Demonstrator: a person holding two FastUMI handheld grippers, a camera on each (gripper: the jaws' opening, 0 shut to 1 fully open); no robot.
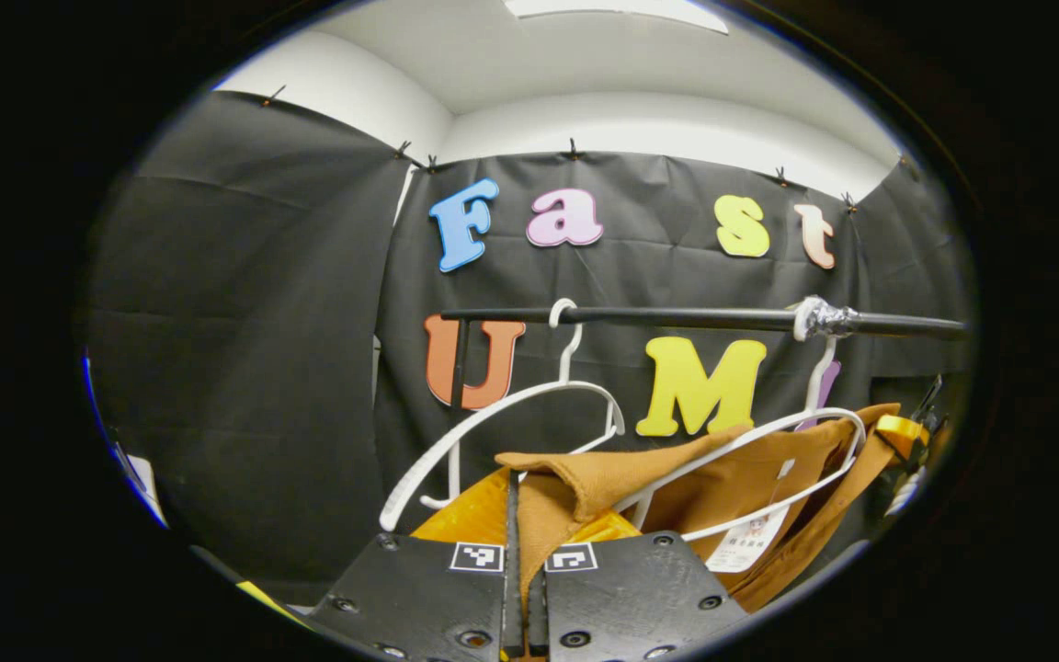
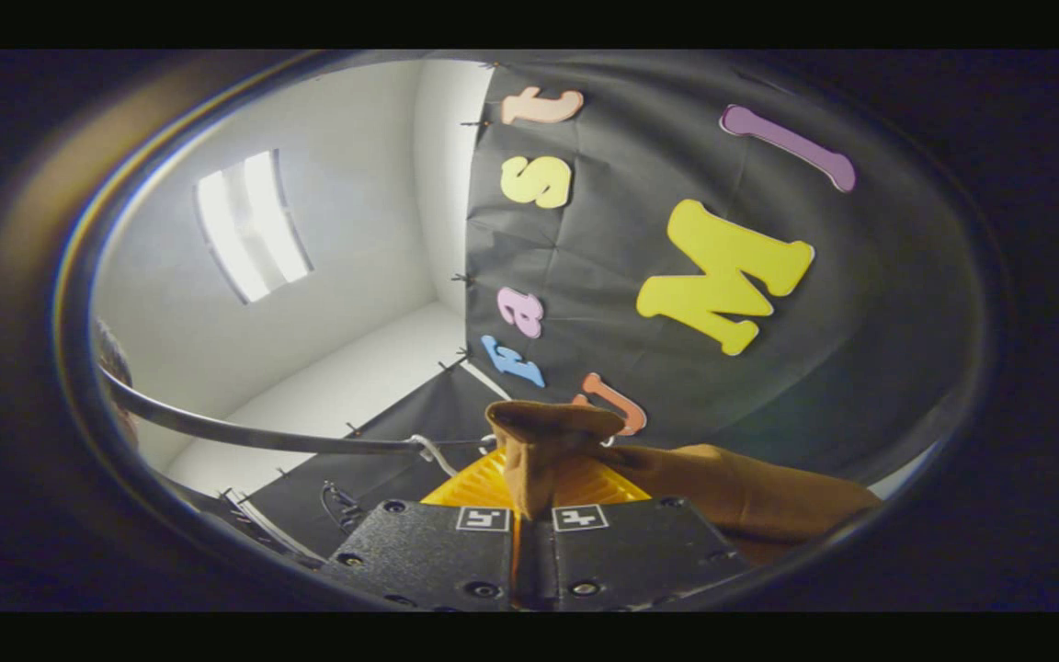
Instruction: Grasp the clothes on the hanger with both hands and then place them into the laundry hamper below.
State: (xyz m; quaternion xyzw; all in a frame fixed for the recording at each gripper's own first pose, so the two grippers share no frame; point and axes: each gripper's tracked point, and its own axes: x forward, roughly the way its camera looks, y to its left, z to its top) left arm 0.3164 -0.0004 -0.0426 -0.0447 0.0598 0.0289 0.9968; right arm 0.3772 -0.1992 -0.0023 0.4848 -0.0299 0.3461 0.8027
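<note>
In the left gripper view, the left gripper [image 1: 524, 561] is clenched on a fold of the brown garment [image 1: 585, 487], which runs off to the right over a white hanger [image 1: 750, 478] under the black rod [image 1: 695, 318]. In the right gripper view, the right gripper [image 2: 529, 522] pinches another fold of this garment [image 2: 543, 446]; the rod [image 2: 254, 434] lies to the left. The hamper should be below, so both ends must go down together.

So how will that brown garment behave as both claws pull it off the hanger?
Probably floppy: the brown garment folds into a pinched ridge between the left claw. It may snag, since the hanger runs through it. It looks light.
</note>
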